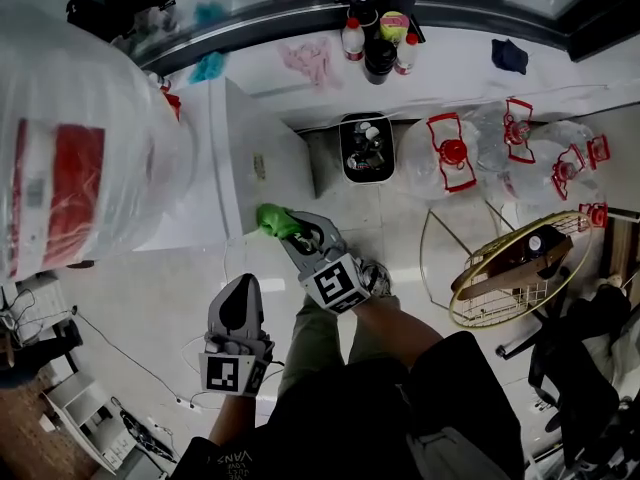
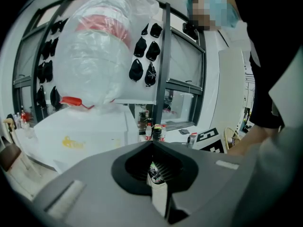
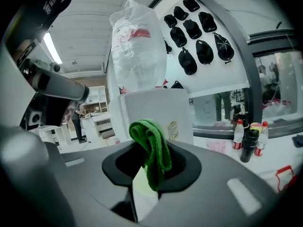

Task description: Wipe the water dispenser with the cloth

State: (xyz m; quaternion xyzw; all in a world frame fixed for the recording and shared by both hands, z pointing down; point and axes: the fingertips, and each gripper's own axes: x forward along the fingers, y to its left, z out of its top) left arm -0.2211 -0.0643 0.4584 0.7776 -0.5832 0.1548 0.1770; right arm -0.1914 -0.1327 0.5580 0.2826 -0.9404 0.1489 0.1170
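The white water dispenser [image 1: 205, 173] stands at the left of the head view, with a large bottle [image 1: 80, 128] wrapped in clear plastic on top. My right gripper [image 1: 292, 232] is shut on a green cloth [image 1: 272, 218], and the bunched cloth sits right at the dispenser's lower front corner. Whether it touches I cannot tell. In the right gripper view the cloth [image 3: 151, 148] hangs over the jaws, with the dispenser [image 3: 156, 108] and bottle [image 3: 137, 46] behind it. My left gripper [image 1: 240, 296] hangs lower down, shut and empty, and faces the dispenser [image 2: 85, 136].
Several empty water jugs with red handles [image 1: 450, 153] lie on the floor at the right. A black bin [image 1: 365, 148] stands beside the dispenser and a wire fan guard [image 1: 510, 268] lies near the person's feet. Bottles [image 1: 378, 43] stand on the far ledge. Cables [image 1: 130, 363] trail at lower left.
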